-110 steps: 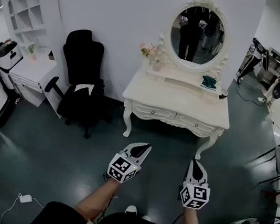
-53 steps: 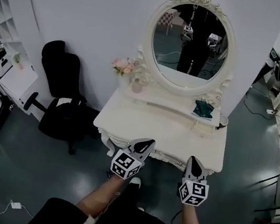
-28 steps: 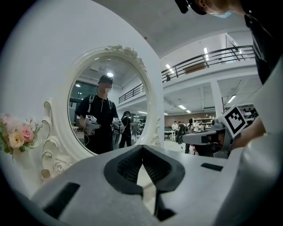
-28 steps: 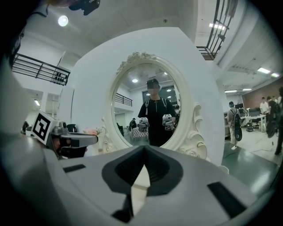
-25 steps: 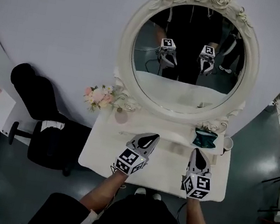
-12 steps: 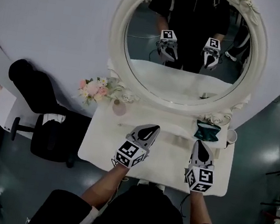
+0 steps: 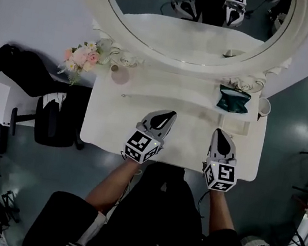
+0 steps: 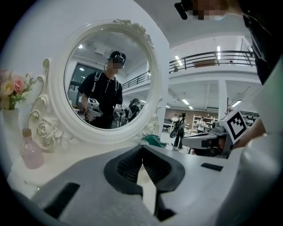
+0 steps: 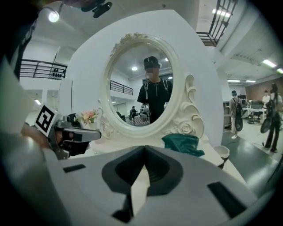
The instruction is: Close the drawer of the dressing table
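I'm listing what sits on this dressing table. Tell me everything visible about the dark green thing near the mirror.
The dark green thing looks like soft, crumpled cloth, bunched into a low heap. It lies on the raised white shelf, below the carved right foot of the mirror frame. A white cup stands just to its right. Only the shelf visibly touches it.

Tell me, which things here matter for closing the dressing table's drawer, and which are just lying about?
For the job: dressing table; the small drawer that seems to stick out under the green cloth; left gripper and right gripper, both shut and empty.

Just lying about: flowers, pink bottle, green cloth, cup, black chair.
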{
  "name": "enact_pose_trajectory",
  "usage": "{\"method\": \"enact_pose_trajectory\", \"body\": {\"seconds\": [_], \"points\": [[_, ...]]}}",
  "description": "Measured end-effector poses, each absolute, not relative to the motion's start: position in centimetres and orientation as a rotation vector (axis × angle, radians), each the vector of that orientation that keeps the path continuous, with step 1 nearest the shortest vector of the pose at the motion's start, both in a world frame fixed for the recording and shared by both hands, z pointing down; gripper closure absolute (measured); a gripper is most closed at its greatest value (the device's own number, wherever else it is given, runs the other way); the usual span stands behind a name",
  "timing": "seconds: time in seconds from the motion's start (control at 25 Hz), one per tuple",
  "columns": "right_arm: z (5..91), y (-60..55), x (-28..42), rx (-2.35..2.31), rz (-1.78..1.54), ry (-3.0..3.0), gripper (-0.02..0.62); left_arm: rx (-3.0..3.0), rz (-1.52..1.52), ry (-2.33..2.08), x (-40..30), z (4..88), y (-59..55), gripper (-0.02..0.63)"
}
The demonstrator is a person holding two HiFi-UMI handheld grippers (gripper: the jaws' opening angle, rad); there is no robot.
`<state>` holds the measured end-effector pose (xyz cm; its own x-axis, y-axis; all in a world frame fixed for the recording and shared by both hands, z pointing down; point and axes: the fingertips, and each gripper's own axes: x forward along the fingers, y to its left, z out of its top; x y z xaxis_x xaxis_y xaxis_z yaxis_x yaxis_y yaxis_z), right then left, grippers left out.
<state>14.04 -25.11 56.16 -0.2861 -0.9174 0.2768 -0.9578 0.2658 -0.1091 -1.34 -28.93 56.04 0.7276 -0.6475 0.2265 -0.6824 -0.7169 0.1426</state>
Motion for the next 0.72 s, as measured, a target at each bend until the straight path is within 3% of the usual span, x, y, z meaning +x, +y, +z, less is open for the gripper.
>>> {"method": "enact_pose_trajectory", "body": {"seconds": [0.6, 0.72], "points": [[63.8, -22.6, 22.9, 1.913, 0.572, -2.115, 0.592, 2.735, 0.282, -0.898, 4.8, 58.4, -29.9, 0.601], [65.3, -22.4, 24.4, 1.929, 0.594, -2.068, 0.556, 2.734, 0.287, -0.89, 5.4, 58.5, -30.1, 0.601]]}}
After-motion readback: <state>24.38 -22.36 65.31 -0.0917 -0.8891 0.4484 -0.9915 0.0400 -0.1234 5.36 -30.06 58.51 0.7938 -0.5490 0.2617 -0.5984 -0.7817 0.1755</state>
